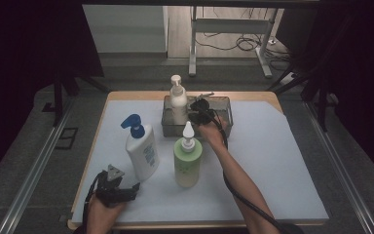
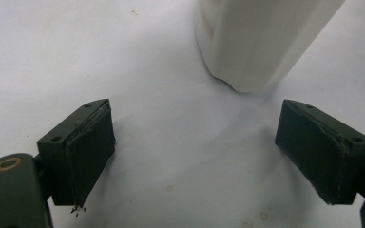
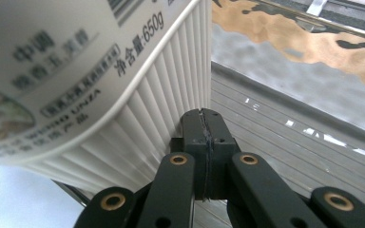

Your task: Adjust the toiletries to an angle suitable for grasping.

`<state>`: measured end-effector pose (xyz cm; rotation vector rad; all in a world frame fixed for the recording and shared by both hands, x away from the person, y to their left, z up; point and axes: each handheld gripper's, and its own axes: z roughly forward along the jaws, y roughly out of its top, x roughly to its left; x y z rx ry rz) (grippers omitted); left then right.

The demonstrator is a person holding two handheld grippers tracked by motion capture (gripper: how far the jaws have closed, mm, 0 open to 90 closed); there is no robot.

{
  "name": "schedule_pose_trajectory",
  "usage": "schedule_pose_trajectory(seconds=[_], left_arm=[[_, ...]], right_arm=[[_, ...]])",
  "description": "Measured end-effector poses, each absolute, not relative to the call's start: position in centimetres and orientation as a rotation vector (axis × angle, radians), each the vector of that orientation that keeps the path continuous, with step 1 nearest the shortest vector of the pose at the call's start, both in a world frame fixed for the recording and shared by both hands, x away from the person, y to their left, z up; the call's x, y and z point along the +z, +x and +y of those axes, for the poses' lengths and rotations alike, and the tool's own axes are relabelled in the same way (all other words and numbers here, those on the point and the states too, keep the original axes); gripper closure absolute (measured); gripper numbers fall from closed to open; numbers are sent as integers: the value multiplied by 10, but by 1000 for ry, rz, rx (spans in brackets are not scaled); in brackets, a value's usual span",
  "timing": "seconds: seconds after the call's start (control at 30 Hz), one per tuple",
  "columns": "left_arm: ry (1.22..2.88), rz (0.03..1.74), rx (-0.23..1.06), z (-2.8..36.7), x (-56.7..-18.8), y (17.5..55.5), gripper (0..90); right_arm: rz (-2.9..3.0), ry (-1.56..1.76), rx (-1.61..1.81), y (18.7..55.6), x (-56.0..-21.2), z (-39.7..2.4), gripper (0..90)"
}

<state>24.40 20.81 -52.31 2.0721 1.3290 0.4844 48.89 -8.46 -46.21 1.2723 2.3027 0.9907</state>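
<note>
Right now your right gripper [image 3: 203, 124] sits with its jaws pressed together on nothing, touching the ribbed side of the white pump bottle [image 1: 177, 100] that stands upright in the grey tray [image 1: 224, 105] at the far middle of the table [image 1: 272, 161]. Near you, your left gripper [image 2: 195, 152] rests released, jaws spread wide, just beside the blue-capped bottle [image 1: 142, 151]. A green bottle [image 1: 188, 158] stands to its right.
</note>
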Motion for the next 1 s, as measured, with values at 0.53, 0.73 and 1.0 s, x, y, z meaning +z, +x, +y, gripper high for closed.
schedule_pose_trajectory(seconds=[0.53, 0.73, 1.0], left_arm=[[2072, 1329, 484, 208, -523, 244, 125], [2074, 1327, 488, 208, -523, 244, 125], [2075, 1328, 487, 208, -523, 244, 125]], right_arm=[[2339, 1233, 995, 488, -465, -69, 895], [2350, 1218, 1009, 487, -464, -63, 894], [2371, 1182, 1028, 484, -464, -55, 896]])
